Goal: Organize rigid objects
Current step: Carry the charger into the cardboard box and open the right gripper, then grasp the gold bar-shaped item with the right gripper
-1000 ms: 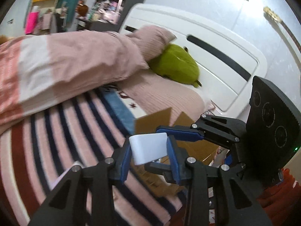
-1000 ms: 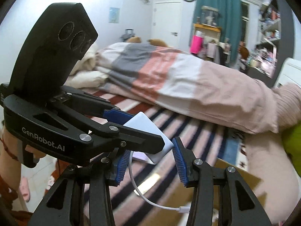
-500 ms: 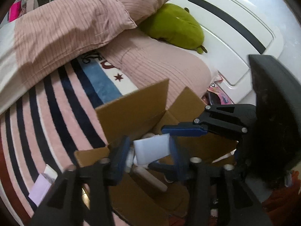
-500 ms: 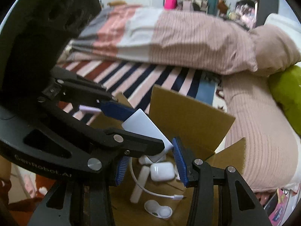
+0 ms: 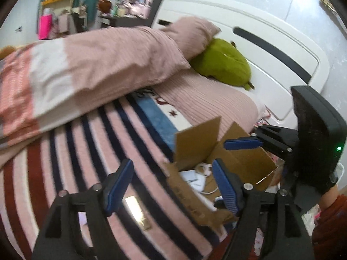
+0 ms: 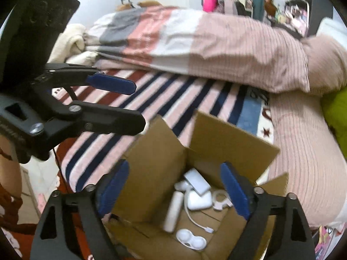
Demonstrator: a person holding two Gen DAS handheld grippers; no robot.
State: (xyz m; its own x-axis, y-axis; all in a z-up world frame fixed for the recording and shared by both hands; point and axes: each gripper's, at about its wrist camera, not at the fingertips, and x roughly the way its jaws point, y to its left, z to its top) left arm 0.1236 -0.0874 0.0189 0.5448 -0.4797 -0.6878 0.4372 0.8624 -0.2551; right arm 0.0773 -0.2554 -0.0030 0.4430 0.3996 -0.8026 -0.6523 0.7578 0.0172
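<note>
An open cardboard box (image 6: 229, 143) stands on the striped blanket. My right gripper (image 6: 173, 190) hangs over it, its jaws opening with nothing between them. Under it in the box lie a flat white block (image 6: 197, 182), a white earbud case (image 6: 199, 199), a white cylinder (image 6: 173, 212), a lens case (image 6: 190, 239) and a cable (image 6: 195, 218). My left gripper (image 5: 171, 186) is also opening and empty, over the blanket at the left rim of the box (image 5: 195, 143). It shows in the right wrist view as the left gripper (image 6: 137, 106) to the upper left.
A small pale card (image 5: 134, 205) lies on the striped blanket (image 5: 86, 151) by my left finger. A folded quilt (image 6: 195, 43), a pink pillow (image 5: 216, 104) and a green plush (image 5: 223, 62) sit behind the box. The white headboard (image 5: 271, 43) is at the right.
Both grippers held a white block together over the box; both jaws have spread and the block now lies in the box. The left gripper has drawn back to the left of the box.
</note>
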